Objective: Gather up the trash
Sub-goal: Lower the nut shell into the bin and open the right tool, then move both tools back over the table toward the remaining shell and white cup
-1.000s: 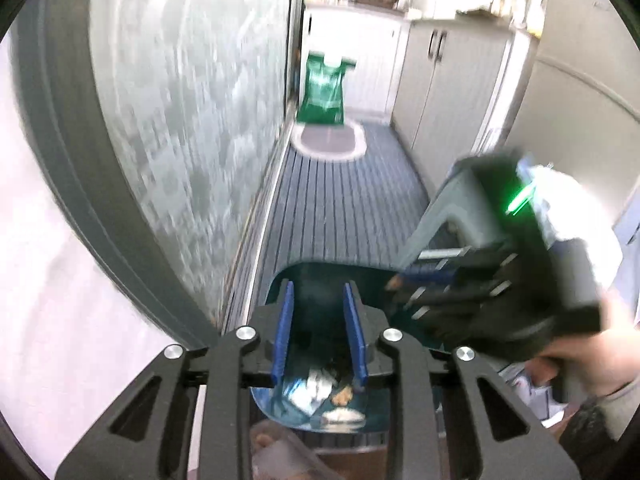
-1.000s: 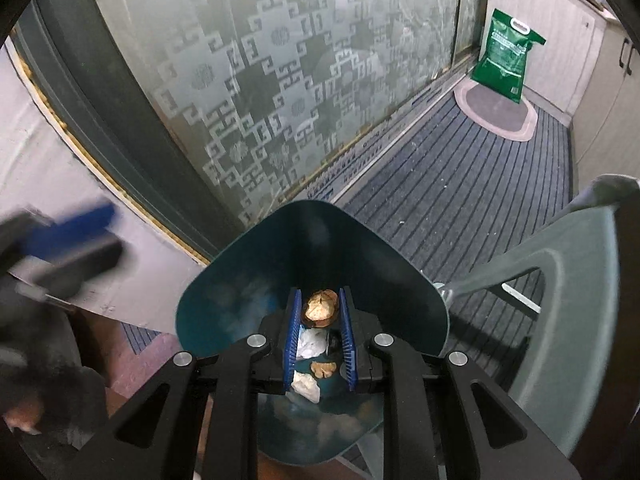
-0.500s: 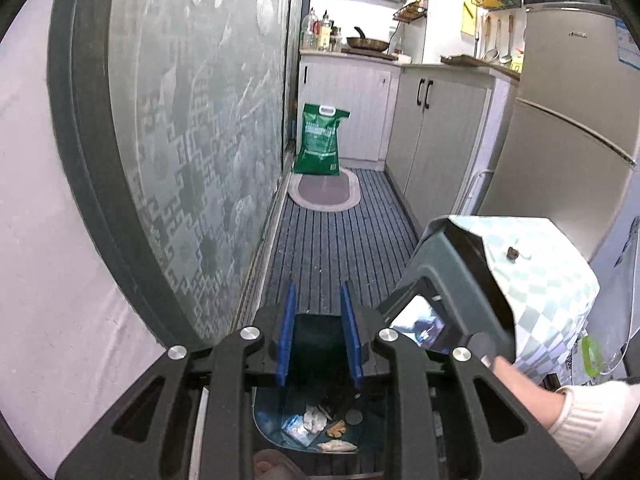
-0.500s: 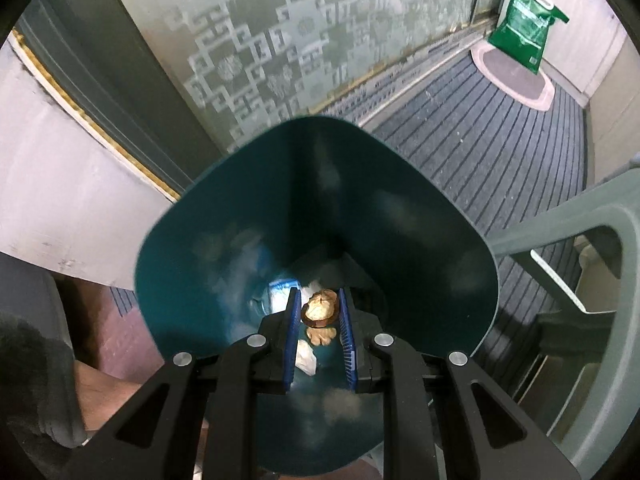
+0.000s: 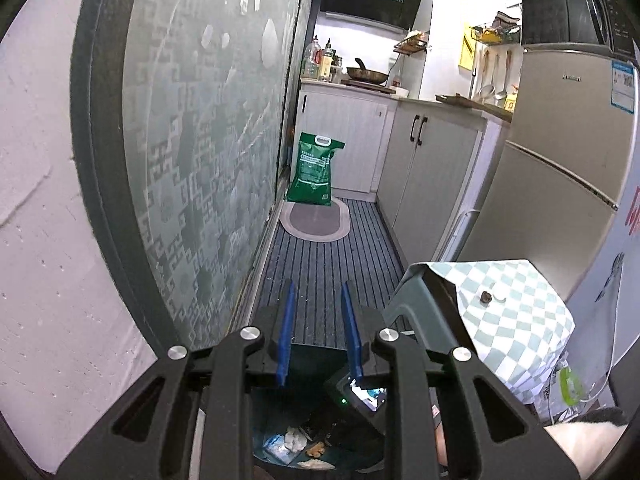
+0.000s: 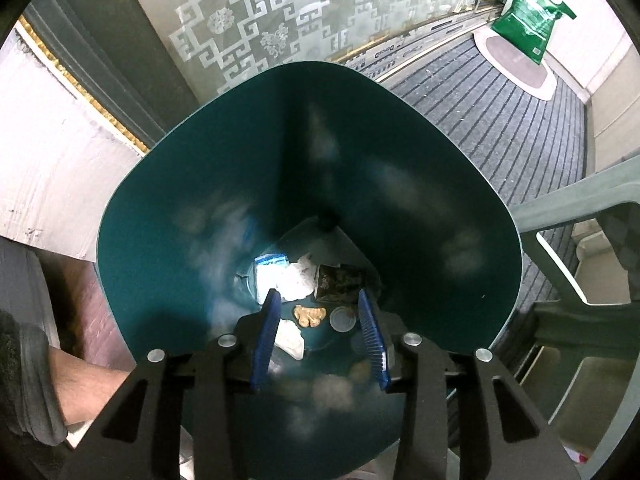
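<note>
A dark teal trash bin (image 6: 420,184) stands open below my right gripper (image 6: 318,300). The right gripper is open and empty over the bin's mouth. Inside lie white crumpled tissues (image 6: 296,280), a blue and white wrapper (image 6: 270,266), a tan walnut piece (image 6: 308,316), a round lid (image 6: 343,319) and a dark packet (image 6: 340,282). My left gripper (image 5: 318,292) is open and empty, held above the bin (image 5: 312,364), with the same trash (image 5: 296,446) seen beneath it. A small dark scrap (image 5: 486,297) and a pale scrap (image 5: 500,299) lie on the checkered tablecloth (image 5: 516,320).
A frosted glass sliding door (image 5: 208,152) runs along the left. A grey plastic stool (image 6: 580,264) stands right of the bin. A green bag (image 5: 314,168) and an oval mat (image 5: 316,222) sit on the striped floor. Cabinets (image 5: 432,172) and a fridge (image 5: 560,168) line the right.
My right gripper moved down over the bin and opened; the walnut piece it held now lies in the bin. My left gripper tilted up toward the kitchen.
</note>
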A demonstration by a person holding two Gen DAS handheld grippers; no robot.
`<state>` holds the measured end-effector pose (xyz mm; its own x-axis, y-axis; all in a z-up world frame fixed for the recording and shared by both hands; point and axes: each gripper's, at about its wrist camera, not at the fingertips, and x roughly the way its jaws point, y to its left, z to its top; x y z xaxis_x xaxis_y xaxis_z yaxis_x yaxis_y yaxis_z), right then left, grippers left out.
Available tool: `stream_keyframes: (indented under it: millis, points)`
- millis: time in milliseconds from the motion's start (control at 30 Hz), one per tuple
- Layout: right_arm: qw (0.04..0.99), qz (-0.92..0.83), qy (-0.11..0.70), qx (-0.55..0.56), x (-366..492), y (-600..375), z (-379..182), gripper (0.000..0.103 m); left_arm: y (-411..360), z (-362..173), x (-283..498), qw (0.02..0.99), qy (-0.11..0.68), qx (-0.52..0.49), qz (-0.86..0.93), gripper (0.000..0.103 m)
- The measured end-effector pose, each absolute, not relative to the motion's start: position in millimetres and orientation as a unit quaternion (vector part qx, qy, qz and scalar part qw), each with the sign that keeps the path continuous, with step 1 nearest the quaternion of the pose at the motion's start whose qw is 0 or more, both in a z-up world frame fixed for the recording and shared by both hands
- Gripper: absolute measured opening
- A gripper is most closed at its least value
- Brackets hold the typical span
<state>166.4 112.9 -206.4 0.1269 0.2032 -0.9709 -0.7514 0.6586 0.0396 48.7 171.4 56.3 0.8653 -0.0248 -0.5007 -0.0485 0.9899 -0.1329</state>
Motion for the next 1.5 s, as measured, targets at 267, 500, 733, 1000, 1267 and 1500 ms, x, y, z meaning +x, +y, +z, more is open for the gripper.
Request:
stream_keyframes:
  millis: [267, 500, 733, 1000, 1267, 1500]
  points:
    - [0.71, 0.35, 0.565, -0.232, 160, 111, -197, 0.043, 164, 72, 46, 0.968, 0.238, -0.078, 0.003, 0.03]
    - [0.733, 0.393, 0.517, -0.201, 148, 114, -142, 0.029, 156, 89, 47, 0.973, 0.217, -0.073, 0.002, 0.034]
    - [0.787, 0.413, 0.432, -0.155, 150, 85, -49, 0.026, 151, 104, 50, 0.977, 0.196, -0.083, 0.002, 0.038]
    - [0.842, 0.367, 0.38, -0.114, 174, 19, 12, 0.026, 119, 104, 63, 0.979, 0.199, -0.043, -0.02, 0.045]
    - [0.882, 0.292, 0.359, -0.088, 203, -63, 32, 0.039, 77, 83, 89, 0.971, 0.231, -0.015, -0.054, 0.046]
    - [0.895, 0.244, 0.365, -0.079, 222, -122, 27, 0.045, 46, 60, 112, 0.962, 0.262, -0.004, -0.083, 0.048]
